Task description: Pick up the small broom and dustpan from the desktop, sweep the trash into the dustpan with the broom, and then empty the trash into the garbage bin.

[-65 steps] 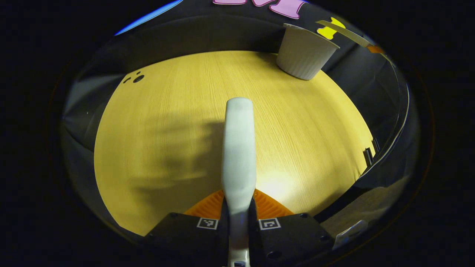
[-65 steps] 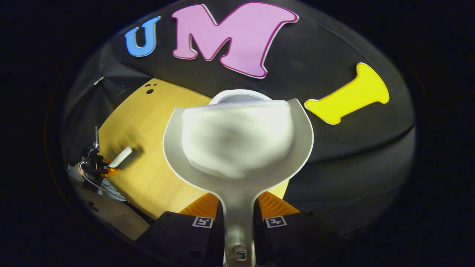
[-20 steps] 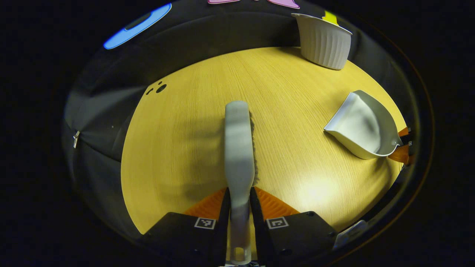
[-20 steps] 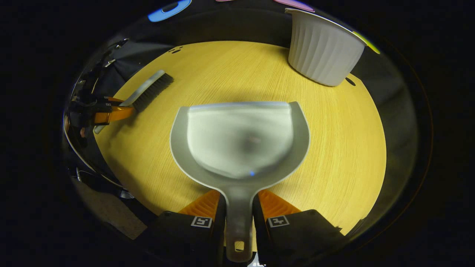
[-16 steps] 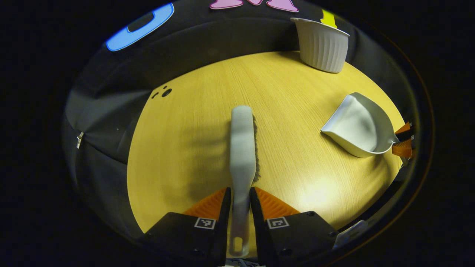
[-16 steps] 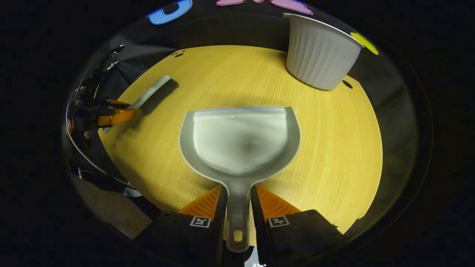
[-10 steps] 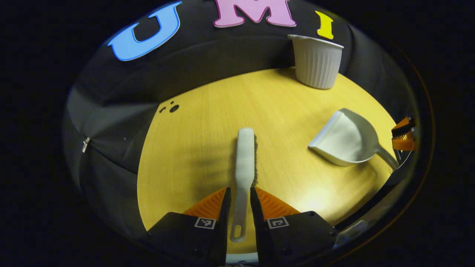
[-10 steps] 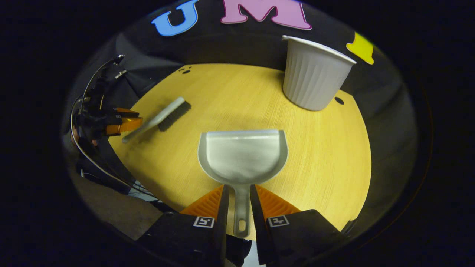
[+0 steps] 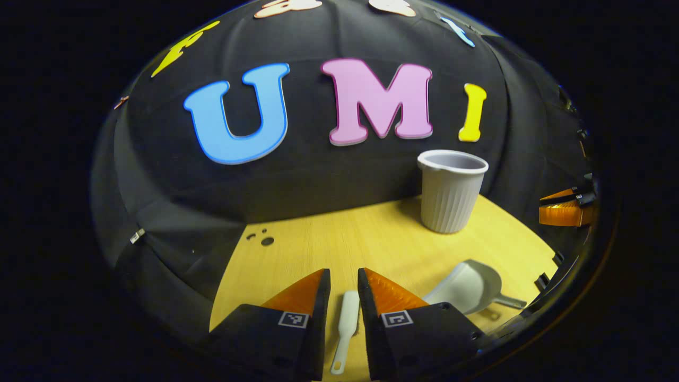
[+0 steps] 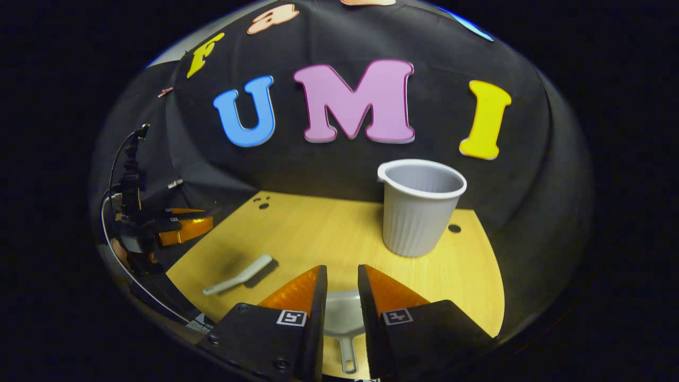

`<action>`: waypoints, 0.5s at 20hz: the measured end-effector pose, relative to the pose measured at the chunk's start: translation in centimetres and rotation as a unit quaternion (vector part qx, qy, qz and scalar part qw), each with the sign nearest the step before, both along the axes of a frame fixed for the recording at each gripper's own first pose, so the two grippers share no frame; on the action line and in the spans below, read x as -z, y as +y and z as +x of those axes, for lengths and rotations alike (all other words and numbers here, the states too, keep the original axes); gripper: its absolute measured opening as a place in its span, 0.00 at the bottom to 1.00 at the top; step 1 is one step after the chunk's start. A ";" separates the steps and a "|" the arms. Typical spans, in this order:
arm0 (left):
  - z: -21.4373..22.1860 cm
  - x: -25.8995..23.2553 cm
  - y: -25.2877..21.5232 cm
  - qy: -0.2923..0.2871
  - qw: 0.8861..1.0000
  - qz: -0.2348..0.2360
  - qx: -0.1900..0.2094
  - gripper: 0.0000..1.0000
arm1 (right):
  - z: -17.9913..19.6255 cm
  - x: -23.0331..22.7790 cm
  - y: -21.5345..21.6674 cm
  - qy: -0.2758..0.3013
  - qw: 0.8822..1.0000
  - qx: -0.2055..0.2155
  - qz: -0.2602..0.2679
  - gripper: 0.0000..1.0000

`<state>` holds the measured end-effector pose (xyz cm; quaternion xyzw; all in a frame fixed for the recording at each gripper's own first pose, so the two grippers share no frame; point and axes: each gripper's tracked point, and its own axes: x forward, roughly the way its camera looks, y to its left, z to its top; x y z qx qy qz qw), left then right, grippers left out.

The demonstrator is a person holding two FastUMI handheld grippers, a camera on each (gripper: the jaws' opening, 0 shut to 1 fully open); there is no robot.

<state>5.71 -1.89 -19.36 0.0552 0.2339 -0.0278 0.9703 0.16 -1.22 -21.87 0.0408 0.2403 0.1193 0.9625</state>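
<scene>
Hovering above broom [image 9: 346,321] and dustpan [image 10: 342,318], both tongs empty.

Left gripper [image 9: 344,289]: raised above the table, fingers slightly apart, gripping nothing.
Right gripper [image 10: 342,286]: likewise raised, fingers narrowly parted, gripping nothing.

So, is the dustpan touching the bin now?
Apart. The left gripper view shows bare table between the dustpan and the bin.
</scene>
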 end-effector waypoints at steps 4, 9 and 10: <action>1.1 -6.1 -2.2 -0.079 0.996 -0.037 0.015 0.35 | 1.2 -5.9 0.2 -0.087 0.996 0.008 -0.001 0.36; 0.2 -6.6 -3.7 -0.090 0.994 -0.058 0.034 0.35 | 1.4 -7.3 0.6 -0.111 0.994 0.003 -0.017 0.37; 0.2 -6.5 -4.0 -0.087 0.994 -0.064 0.033 0.35 | 1.2 -7.4 0.9 -0.109 0.994 0.001 -0.019 0.37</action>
